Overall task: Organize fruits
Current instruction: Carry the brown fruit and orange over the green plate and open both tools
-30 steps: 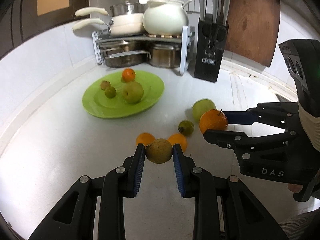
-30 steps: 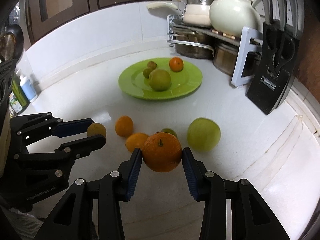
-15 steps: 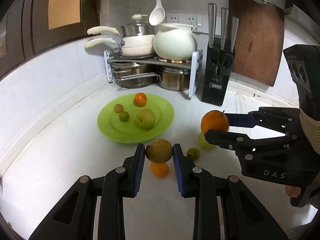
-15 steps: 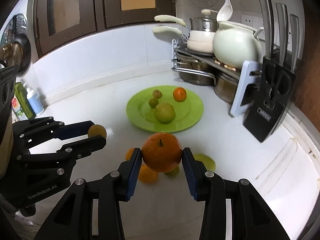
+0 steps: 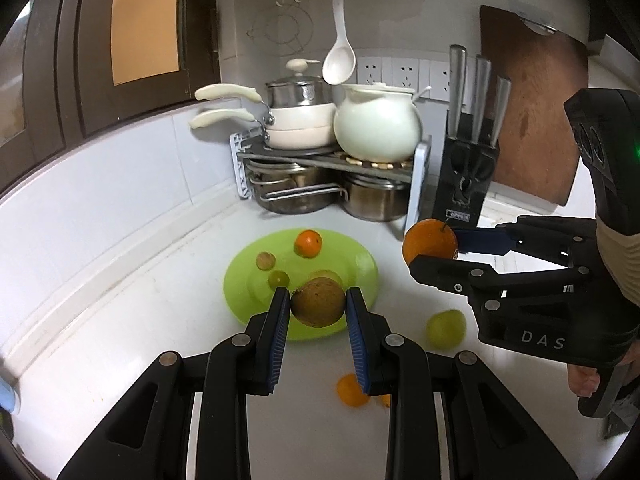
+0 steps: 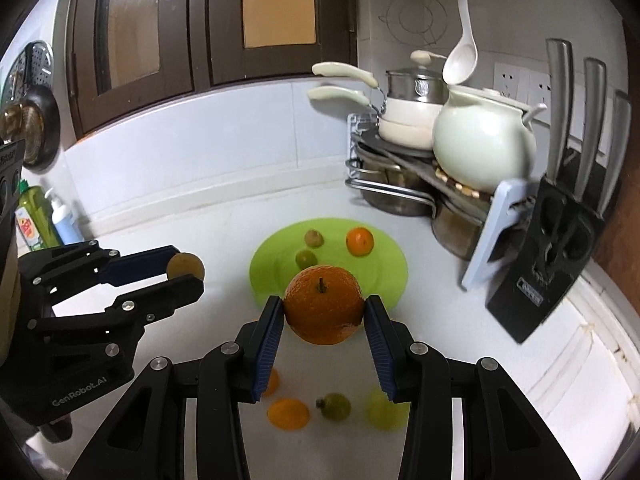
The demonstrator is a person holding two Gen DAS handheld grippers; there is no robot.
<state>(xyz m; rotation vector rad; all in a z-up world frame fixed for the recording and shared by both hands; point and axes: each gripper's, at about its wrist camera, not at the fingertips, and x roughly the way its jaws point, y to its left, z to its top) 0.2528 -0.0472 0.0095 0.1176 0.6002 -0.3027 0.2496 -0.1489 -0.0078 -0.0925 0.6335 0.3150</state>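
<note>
My left gripper [image 5: 318, 308] is shut on a brown-green round fruit [image 5: 318, 302] and holds it in the air above the near edge of the green plate [image 5: 360, 268]. My right gripper [image 6: 323, 312] is shut on a large orange [image 6: 323, 304], also held up, near the plate [image 6: 384, 264]. The plate carries a small orange [image 5: 308, 243], two small greenish-brown fruits [image 5: 265, 260] and a larger fruit mostly hidden behind my held one. Loose on the counter lie a green fruit [image 5: 446, 328], small oranges [image 6: 289, 413] and a small green fruit [image 6: 335, 405].
A pot rack [image 5: 320, 172] with pans and a white pot [image 5: 376, 124] stands in the back corner. A black knife block [image 5: 464, 184] and a wooden board [image 5: 532, 112] stand right of it. Soap bottles [image 6: 40, 220] stand far left.
Both grippers have risen and moved toward the plate with their fruits still held. The loose fruits on the counter now lie below and behind the fingertips.
</note>
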